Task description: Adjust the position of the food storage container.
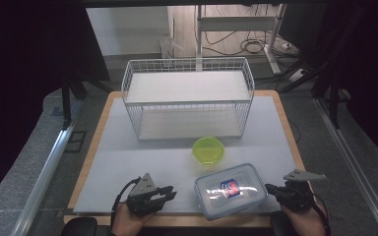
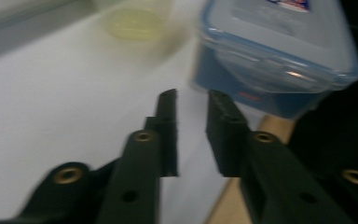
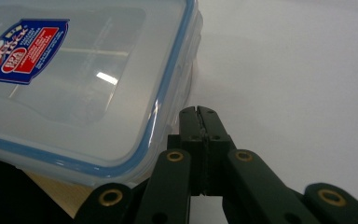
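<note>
Two hand-held grippers flank a lidded plastic food box at the near edge of the table.

The left gripper lies low in the person's left hand, pointing toward the food box, jaws nearly together with a narrow gap and nothing between them. The right gripper points at the box's right side, jaws pressed flat together, tips just beside the box wall. The box is clear with a blue-sealed lid and a red-and-blue label; its contents cannot be made out. A lime-green bowl sits empty just behind it, before a white wire basket that lies on its side.
</note>
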{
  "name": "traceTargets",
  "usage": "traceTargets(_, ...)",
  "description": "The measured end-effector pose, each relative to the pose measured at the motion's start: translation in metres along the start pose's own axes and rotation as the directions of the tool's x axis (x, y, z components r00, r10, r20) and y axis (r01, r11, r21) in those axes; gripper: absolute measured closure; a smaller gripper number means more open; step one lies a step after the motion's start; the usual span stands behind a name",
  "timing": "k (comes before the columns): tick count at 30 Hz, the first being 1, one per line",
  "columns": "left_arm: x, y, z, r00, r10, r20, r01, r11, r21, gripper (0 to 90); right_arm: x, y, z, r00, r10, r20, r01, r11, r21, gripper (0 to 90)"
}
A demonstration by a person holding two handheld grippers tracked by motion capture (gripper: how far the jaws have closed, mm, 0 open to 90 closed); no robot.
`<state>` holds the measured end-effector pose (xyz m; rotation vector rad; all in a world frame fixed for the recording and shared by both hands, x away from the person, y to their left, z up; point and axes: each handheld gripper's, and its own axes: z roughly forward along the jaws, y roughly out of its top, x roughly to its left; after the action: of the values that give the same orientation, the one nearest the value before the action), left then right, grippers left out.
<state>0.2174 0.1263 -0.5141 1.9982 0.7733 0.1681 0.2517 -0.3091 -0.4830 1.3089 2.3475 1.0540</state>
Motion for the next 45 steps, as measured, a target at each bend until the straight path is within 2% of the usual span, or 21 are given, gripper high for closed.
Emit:
traceTargets(2, -0.006, 0.000, 0.007, 0.9998, -0.001, 0.022, 0.000, 0.9999, 0.017, 84.5, 0.001, 0.000, 0.000, 1.0000, 0.008, 0.001, -0.008, 1.000, 0.002, 90.0)
traceTargets(6, -0.019, -0.002, 0.024, 0.9982, 0.002, 0.060, -0.006, 0.9975, 0.071, 86.8, 0.004, -0.001, 0.001, 0.9998, 0.014, -0.010, -0.014, 1.000, 0.013, 90.0)
traceTargets(8, -0.023, -0.002, 0.029, 0.9984, 0.012, 0.055, -0.017, 0.9960, 0.088, 86.8, 0.007, -0.001, 0.003, 0.9998, 0.010, -0.019, -0.010, 1.000, 0.020, 90.0)
traceTargets(13, -0.024, -0.002, 0.030, 0.9989, -0.006, 0.046, 0.002, 0.9966, 0.082, 87.1, 0.016, 0.001, 0.010, 0.9988, -0.003, -0.050, 0.005, 0.999, 0.048, 90.0)
traceTargets(14, -0.022, -0.002, 0.028, 0.9992, -0.014, 0.038, 0.011, 0.9967, 0.081, 87.2, 0.021, 0.003, 0.013, 0.9992, -0.018, -0.035, 0.020, 0.998, 0.061, 90.0)
traceTargets(17, -0.016, -0.003, 0.025, 0.9988, -0.042, 0.025, 0.040, 0.9959, 0.081, 87.1, 0.024, 0.006, 0.016, 0.9990, -0.013, -0.042, 0.015, 0.998, 0.060, 90.0)
traceTargets(19, -0.014, -0.002, 0.023, 0.9988, -0.046, 0.015, 0.045, 0.9953, 0.085, 87.1, 0.027, 0.007, 0.019, 0.9992, -0.016, -0.035, 0.019, 0.998, 0.065, 90.0)
traceTargets(23, -0.007, -0.002, 0.019, 0.9979, -0.065, -0.001, 0.065, 0.9938, 0.090, 86.9, 0.029, 0.011, 0.023, 0.9987, -0.011, -0.050, 0.014, 0.998, 0.061, 90.0)
traceTargets(28, -0.001, -0.002, 0.014, 0.9971, -0.071, -0.027, 0.073, 0.9924, 0.099, 86.5, 0.034, 0.014, 0.030, 0.9959, -0.007, -0.090, 0.013, 0.998, 0.067, 90.0)
traceTargets(29, 0.003, -0.002, 0.011, 0.9960, -0.075, -0.047, 0.080, 0.9920, 0.098, 86.5, 0.035, 0.014, 0.032, 0.9947, -0.008, -0.103, 0.015, 0.998, 0.068, 90.0)
traceTargets(30, 0.003, -0.002, 0.011, 0.9960, -0.075, -0.047, 0.080, 0.9920, 0.098, 87.1, 0.035, 0.014, 0.032, 0.9947, -0.008, -0.103, 0.015, 0.998, 0.068, 90.0)
traceTargets(32, 0.010, -0.003, 0.005, 0.9931, -0.083, -0.082, 0.091, 0.9906, 0.102, 87.1, 0.043, 0.017, 0.039, 0.9930, -0.029, -0.115, 0.037, 0.997, 0.070, 90.0)
traceTargets(37, 0.019, -0.004, -0.001, 0.9886, -0.093, -0.119, 0.105, 0.9890, 0.104, 86.8, 0.051, 0.027, 0.052, 0.9907, -0.062, -0.121, 0.071, 0.995, 0.068, 90.0)
traceTargets(39, 0.022, -0.004, -0.002, 0.9883, -0.106, -0.110, 0.117, 0.9878, 0.102, 83.8, 0.051, 0.029, 0.054, 0.9900, -0.064, -0.125, 0.073, 0.995, 0.068, 90.0)
traceTargets(41, 0.022, -0.004, -0.002, 0.9888, -0.100, -0.111, 0.112, 0.9882, 0.104, 82.9, 0.046, 0.029, 0.054, 0.9877, -0.054, -0.147, 0.063, 0.996, 0.060, 90.0)
traceTargets(43, 0.021, -0.004, -0.002, 0.9891, -0.093, -0.114, 0.105, 0.9890, 0.104, 81.2, 0.044, 0.030, 0.053, 0.9878, -0.054, -0.146, 0.063, 0.996, 0.056, 90.0)
traceTargets(44, 0.021, -0.004, -0.004, 0.9884, -0.081, -0.128, 0.095, 0.9904, 0.101, 79.6, 0.037, 0.036, 0.048, 0.9905, -0.064, -0.121, 0.068, 0.997, 0.031, 90.0)
traceTargets(45, 0.021, -0.004, -0.004, 0.9884, -0.081, -0.128, 0.095, 0.9904, 0.101, 79.0, 0.037, 0.036, 0.048, 0.9905, -0.064, -0.121, 0.068, 0.997, 0.031, 90.0)
